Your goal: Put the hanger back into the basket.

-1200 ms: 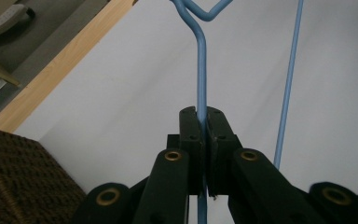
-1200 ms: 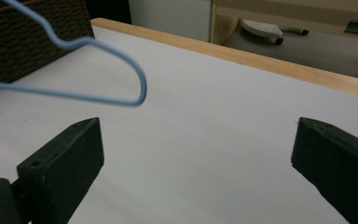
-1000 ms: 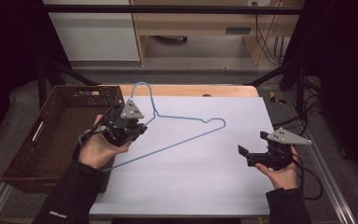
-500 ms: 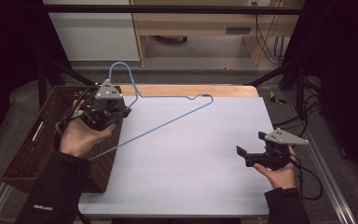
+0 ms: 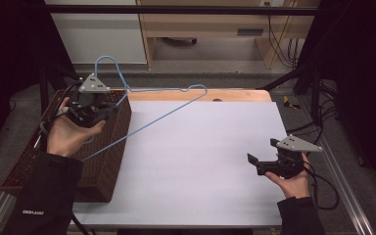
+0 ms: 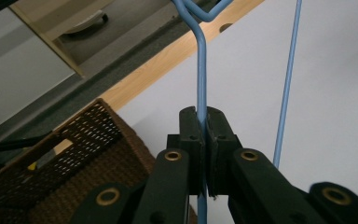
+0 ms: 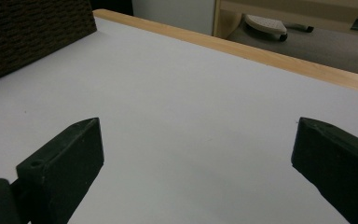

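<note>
Blue wire hanger (image 6: 200,70) pinched in my left gripper (image 6: 204,130) jaws, lifted w/ basket (image 5: 108,147) below for drop-in; right gripper (image 7: 196,163) gapes wide, idle.

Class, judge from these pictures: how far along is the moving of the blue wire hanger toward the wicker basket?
Done: the left gripper is shut on the blue hanger, lifted clear of the table. In hand: carrying it over the basket. Left: lowering and releasing it inside. The right gripper waits open.

Thin blue coated-wire hanger (image 5: 166,110), smooth and slightly glossy; dark brown woven wicker basket (image 5: 108,147), rough; matt white table sheet (image 5: 200,156) with a pale wood edge (image 5: 235,94); matt black plastic gripper jaws
</note>
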Tool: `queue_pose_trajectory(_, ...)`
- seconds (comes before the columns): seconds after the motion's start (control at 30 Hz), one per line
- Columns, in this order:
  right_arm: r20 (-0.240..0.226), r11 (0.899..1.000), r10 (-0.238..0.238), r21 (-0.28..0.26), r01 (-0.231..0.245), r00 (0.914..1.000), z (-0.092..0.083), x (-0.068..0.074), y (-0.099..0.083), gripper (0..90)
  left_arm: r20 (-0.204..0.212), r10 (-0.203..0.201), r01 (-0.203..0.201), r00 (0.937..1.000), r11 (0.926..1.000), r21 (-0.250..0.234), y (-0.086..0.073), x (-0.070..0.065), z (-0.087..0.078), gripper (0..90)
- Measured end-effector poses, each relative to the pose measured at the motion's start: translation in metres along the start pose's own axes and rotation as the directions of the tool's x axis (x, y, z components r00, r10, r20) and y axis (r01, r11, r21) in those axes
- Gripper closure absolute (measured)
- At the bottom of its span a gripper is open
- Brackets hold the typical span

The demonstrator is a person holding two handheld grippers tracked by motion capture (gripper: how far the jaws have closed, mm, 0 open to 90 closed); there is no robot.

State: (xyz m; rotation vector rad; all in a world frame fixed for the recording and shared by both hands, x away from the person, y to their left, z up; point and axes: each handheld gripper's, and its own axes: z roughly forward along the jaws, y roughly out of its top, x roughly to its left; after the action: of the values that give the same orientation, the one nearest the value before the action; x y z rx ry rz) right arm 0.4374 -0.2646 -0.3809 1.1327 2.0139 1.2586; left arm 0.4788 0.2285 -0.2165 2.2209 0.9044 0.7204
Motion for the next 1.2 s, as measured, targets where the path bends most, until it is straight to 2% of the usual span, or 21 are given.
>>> queue_pose_trajectory(0.17, 0.000, 1.000, 0.000, -0.004, 0.000, 1.0000, -0.001, 0.000, 0.000, 2.9, -0.053, -0.033, 0.033, 0.9981, 0.9994, 0.007, -0.008, 0.017, -0.007, 87.2)
queue_pose_trajectory(0.3, -0.003, 1.000, -0.003, -0.002, 0.003, 1.0000, 0.000, 0.000, 0.000, 2.9, -0.090, -0.066, 0.066, 0.9938, 0.9978, 0.006, -0.019, 0.033, -0.014, 87.2)
queue_pose_trajectory(0.4, -0.005, 1.000, -0.002, -0.003, 0.002, 1.0000, 0.000, 0.000, 0.000, 2.8, -0.114, -0.093, 0.092, 0.9890, 0.9956, -0.014, -0.028, 0.045, -0.019, 87.2)
queue_pose_trajectory(0.7, -0.004, 1.000, -0.004, 0.000, 0.004, 1.0000, 0.001, 0.001, 0.000, 2.8, -0.157, -0.174, 0.175, 0.9721, 0.9845, -0.009, -0.060, 0.074, -0.033, 87.2)
queue_pose_trajectory(0.93, -0.003, 1.000, -0.004, 0.002, 0.004, 1.0000, 0.001, 0.001, 0.000, 2.9, -0.199, -0.192, 0.196, 0.9610, 0.9807, 0.001, -0.078, 0.086, -0.038, 87.2)
queue_pose_trajectory(1.2, -0.004, 1.000, -0.008, 0.006, 0.008, 1.0000, 0.002, 0.001, 0.000, 2.9, -0.245, -0.223, 0.233, 0.9435, 0.9725, 0.010, -0.100, 0.101, -0.035, 87.2)
